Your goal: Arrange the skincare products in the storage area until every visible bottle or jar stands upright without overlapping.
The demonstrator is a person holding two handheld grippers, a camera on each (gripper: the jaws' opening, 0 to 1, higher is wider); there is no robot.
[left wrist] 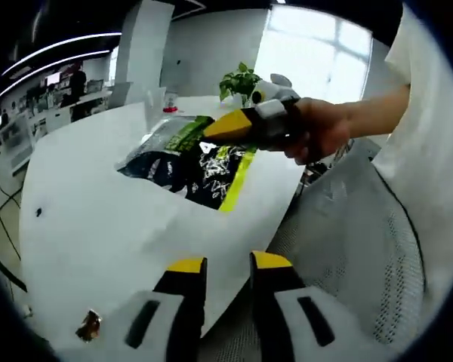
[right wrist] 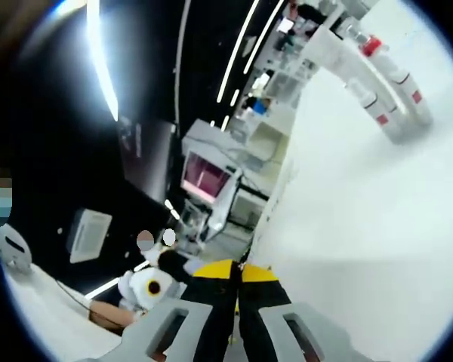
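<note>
Several pale bottles with red caps and labels (right wrist: 389, 94) stand bunched at the far end of the white table (right wrist: 362, 226); this view is rolled, so I cannot tell if they are upright. My right gripper (right wrist: 236, 271) is shut with nothing between its yellow tips. It also shows in a hand, hovering over a heap of dark glossy packs with green strips (left wrist: 192, 166), as the right gripper (left wrist: 220, 130). My left gripper (left wrist: 229, 264) is open and empty at the near edge of the white table (left wrist: 98, 219).
A grey mesh chair (left wrist: 347, 241) stands right of the table edge. A potted plant (left wrist: 240, 80) sits at the table's far end. A small brown scrap (left wrist: 88, 326) lies near my left jaw. Shelves and desks (right wrist: 249, 151) stand beyond the table.
</note>
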